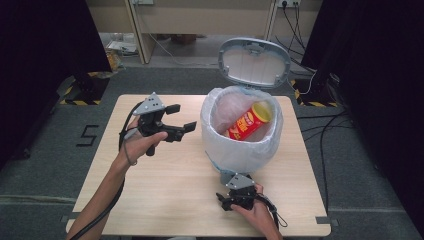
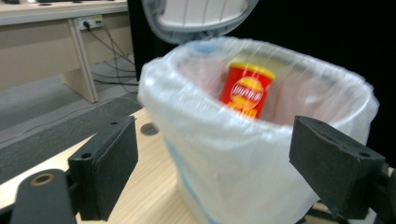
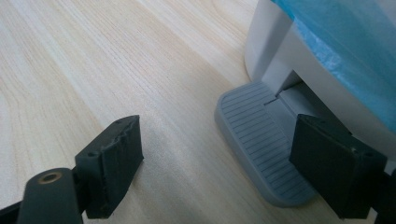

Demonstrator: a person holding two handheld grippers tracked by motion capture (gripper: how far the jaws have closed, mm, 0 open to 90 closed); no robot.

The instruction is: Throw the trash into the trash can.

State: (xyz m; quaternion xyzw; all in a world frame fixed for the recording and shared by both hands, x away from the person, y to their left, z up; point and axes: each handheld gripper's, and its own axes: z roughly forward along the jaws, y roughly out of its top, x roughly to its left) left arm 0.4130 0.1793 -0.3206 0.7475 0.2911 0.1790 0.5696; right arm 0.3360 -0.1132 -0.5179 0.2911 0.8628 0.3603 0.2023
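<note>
While chip can [image 1: 249,121] rests inside lined pedal bin [image 1: 220,150], left gripper [image 1: 181,118] spread empty; right gripper [image 1: 224,200] spread, should keep pedal [image 3: 261,140] pressed squarely.

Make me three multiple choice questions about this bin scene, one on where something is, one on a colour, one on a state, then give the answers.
1. Where is the red can?
A. Inside the lined bin
B. On the table
C. On the floor

2. What colour is the bin's pedal?
A. Red
B. Grey
C. Yellow

3. How is the bin's lid?
A. Shut
B. Lying on the table
C. Raised open

Answers: 1 A, the can leans inside the bag. 2 B, the ribbed pedal is grey. 3 C, the lid stands up behind the rim.
</note>
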